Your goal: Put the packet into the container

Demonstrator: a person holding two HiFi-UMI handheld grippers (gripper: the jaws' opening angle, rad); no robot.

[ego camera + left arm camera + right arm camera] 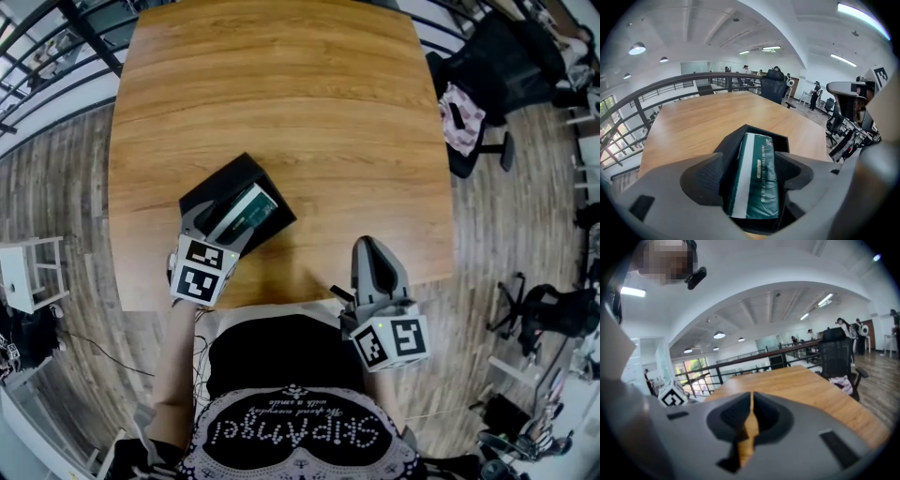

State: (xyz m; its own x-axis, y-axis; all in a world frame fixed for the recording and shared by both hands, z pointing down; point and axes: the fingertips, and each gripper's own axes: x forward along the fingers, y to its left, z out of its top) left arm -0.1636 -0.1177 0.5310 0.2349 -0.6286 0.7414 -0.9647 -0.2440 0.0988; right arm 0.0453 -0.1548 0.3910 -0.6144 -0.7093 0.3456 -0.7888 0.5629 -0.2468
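The left tongs (752,165) are closed on a green packet (758,187), which is pinched by its long sides between the two jaws. The packet is held lengthwise over the open black container (223,181), and its far end is seen inside the container's walls. Whether it touches the bottom cannot be told. The container is set on the wooden bench (281,84), at the lower left of the head view and near the bench's front edge.

The right tongs (752,401) are pressed together, with only a thin slit left between the jaws and nothing gripped. They are held above the bench's front edge at the lower right of the head view, well apart from the container.
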